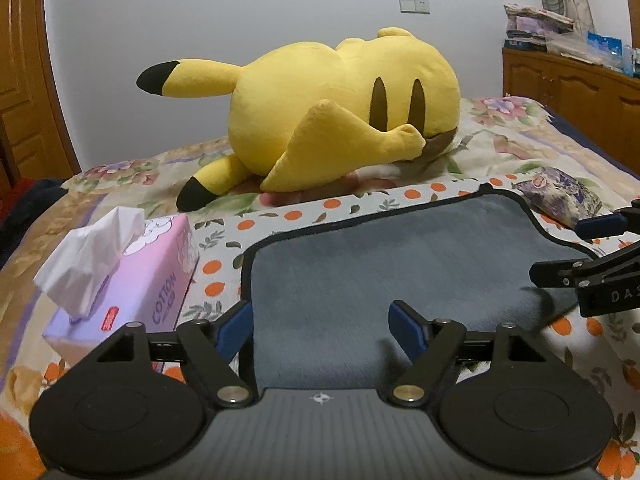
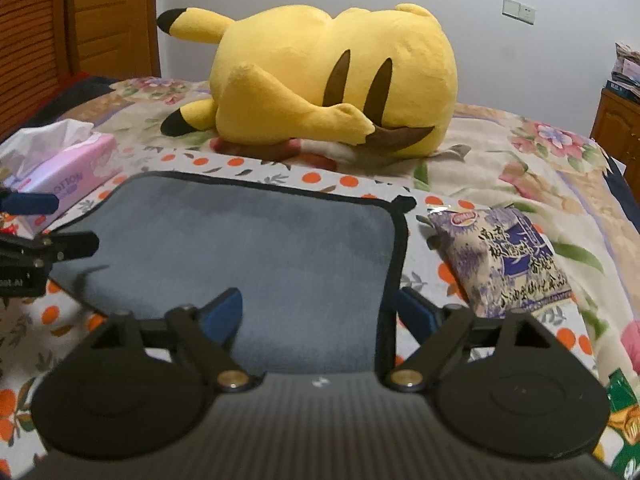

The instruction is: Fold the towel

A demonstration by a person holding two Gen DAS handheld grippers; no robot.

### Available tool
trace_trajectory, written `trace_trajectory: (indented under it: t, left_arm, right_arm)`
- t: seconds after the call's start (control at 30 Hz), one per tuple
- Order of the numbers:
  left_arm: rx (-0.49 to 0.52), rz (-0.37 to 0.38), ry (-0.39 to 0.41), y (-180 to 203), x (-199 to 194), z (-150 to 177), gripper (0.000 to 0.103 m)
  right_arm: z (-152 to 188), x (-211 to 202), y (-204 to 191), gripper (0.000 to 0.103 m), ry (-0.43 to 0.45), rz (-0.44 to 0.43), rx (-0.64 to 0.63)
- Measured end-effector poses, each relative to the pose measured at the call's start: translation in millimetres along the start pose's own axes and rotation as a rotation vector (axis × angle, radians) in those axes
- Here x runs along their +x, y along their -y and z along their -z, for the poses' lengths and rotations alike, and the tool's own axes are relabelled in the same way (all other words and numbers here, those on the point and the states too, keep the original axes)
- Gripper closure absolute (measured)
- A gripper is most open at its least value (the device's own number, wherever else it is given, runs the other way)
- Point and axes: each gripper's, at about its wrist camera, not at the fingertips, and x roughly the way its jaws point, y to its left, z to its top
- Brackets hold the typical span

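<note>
With towel [image 1: 384, 264] lying flat on bed [image 1: 516, 148], both tongs spread and grasping nothing: bring left tongs [image 1: 320, 324] and right tongs [image 2: 318, 312] down astride near corners, pinch only edge, lift evenly.

We're looking at matte black left tongs [image 1: 322, 322] and right tongs [image 2: 318, 306]: blue pads [image 1: 234, 330] tipping black linkage arms, brass pivot screws, round discs flanking ribbed grey bodies, white lettering showing on one side.
</note>
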Motion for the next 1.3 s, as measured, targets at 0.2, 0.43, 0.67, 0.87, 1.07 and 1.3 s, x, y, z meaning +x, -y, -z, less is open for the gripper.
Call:
trace_trajectory:
  t: [0.2, 0.43, 0.67, 0.87, 1.07, 1.3]
  left_arm:
    - [-0.005, -0.003, 0.011, 3.4, -20.2, -1.2, 0.016]
    - [-0.007, -0.006, 0.02, 7.9, -45.3, -1.3, 0.008]
    - [-0.025, -0.009, 0.044, 9.5, -73.8, -2.9, 0.002]
    - [-0.017, -0.009, 0.058, 13.7, -100.1, -2.9, 0.001]
    - [-0.022, -0.003, 0.067, 17.8, -126.4, -1.0, 0.0]
    - [-0.012, 0.004, 0.07, 27.7, -156.5, 5.6, 0.0]
  right_arm:
    - [0.9, -19.6, -0.3, 0.014, 0.008, 0.0, 0.002]
    - [1.7, -46.7, 2.3, 0.004, 0.029, -0.001, 0.013]
    - [4.6, -74.0, 3.0, 0.0, 0.055, -0.005, 0.027]
    - [5.6, -95.4, 0.4, 0.0, 0.069, -0.008, 0.024]
    - [6.6, -118.9, -2.4, 0.0, 0.085, -0.012, 0.036]
    - [14.4, -145.1, -6.8, 0.0, 0.091, -0.016, 0.047]
